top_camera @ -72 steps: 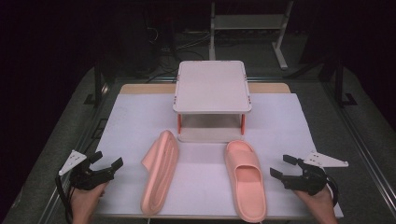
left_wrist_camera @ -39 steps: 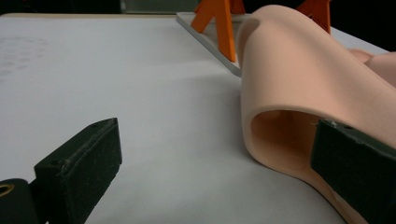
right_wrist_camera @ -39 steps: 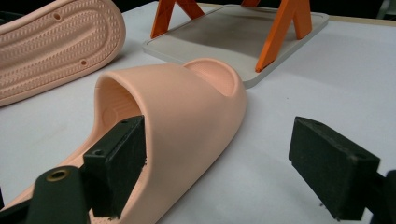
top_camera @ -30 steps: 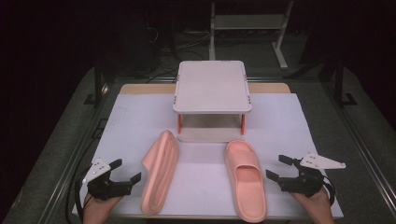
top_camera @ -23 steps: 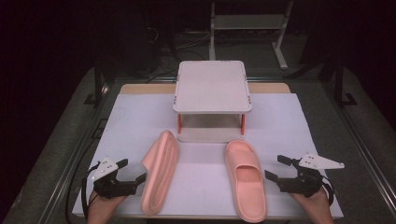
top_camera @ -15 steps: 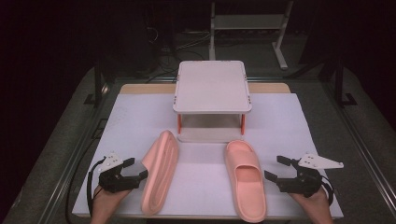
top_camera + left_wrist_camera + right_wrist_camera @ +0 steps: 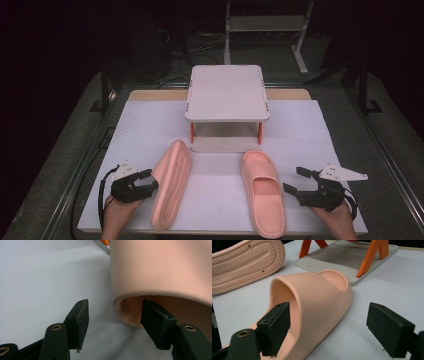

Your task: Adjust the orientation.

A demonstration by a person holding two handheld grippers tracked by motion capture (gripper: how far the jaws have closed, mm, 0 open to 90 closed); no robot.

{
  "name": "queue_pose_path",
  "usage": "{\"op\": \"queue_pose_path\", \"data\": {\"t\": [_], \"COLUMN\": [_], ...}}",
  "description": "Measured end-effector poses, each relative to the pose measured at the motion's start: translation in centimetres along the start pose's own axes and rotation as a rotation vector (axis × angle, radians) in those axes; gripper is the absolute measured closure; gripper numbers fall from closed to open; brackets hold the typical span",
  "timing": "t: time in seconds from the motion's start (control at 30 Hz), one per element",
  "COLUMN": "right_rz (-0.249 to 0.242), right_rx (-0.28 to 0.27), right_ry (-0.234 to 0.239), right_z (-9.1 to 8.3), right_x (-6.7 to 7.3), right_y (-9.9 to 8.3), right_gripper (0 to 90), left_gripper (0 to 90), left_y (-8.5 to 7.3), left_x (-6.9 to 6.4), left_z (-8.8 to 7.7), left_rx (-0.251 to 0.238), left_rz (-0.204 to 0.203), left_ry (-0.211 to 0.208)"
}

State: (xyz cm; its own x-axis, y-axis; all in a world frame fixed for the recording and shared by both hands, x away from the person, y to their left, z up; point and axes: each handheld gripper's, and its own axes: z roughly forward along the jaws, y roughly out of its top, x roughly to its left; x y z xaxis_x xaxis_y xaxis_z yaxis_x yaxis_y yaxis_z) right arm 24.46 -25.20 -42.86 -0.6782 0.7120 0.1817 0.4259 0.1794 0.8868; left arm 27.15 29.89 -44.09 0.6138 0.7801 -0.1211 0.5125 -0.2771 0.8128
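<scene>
Two pink foam slippers lie on the white-covered desk [image 7: 310, 130], in front of a small two-tier rack [image 7: 227, 92] with pale flat shelves and orange legs. The left slipper [image 7: 170, 182] lies tipped on its side, sole facing right; the right slipper [image 7: 262, 192] sits upright, toe toward the rack.

Left gripper [image 7: 145, 184] sits just beside the left slipper's outer edge, fingers [image 7: 78, 322] spread wide, gripping nothing. Its own view shows what the high view hides: the smooth matte strap arching over a dimpled footbed, with one finger at the strap's mouth (touching or not, cannot tell).

Right gripper [image 7: 296, 182] sits just right of the right slipper, fingers [image 7: 275, 327] wide open, empty. Its own view shows one finger at the strap opening, the other well clear over bare desk, plus the ribbed, dotted sole of the left slipper and the rack's grey base tray (rounded corners).
</scene>
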Motion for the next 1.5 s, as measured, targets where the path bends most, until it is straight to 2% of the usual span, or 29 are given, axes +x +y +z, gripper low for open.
{"op": "queue_pose_path", "data": {"t": [0.27, 0.53, 0.83, 1.03, 1.5], "right_rz": [-0.001, -0.002, -0.002, -0.003, -0.007], "right_rx": [0.000, 0.006, 0.007, 0.007, 0.011], "right_ry": [0.005, 0.015, 0.017, 0.018, 0.017], "right_z": [0.0, 0.0, 0.1, 0.2, 0.2], "right_x": [0.1, 0.1, 0.1, 0.1, 0.1], "right_y": [0.0, 0.0, 0.0, 0.0, 0.0], "right_gripper": [18.8, 20.9, 20.9, 20.9, 20.9], "left_gripper": [42.3, 43.5, 45.0, 49.5, 48.5], "left_y": [0.2, 0.4, 0.4, 0.7, 0.8], "left_x": [-0.1, -0.3, -0.6, -1.2, -1.7], "left_z": [-0.1, -0.1, -0.1, 0.0, 0.2], "left_rx": [-0.024, -0.061, -0.071, -0.088, -0.112], "left_rz": [-0.008, -0.040, -0.028, -0.020, -0.015], "left_ry": [-0.009, -0.047, -0.048, -0.050, -0.066]}}
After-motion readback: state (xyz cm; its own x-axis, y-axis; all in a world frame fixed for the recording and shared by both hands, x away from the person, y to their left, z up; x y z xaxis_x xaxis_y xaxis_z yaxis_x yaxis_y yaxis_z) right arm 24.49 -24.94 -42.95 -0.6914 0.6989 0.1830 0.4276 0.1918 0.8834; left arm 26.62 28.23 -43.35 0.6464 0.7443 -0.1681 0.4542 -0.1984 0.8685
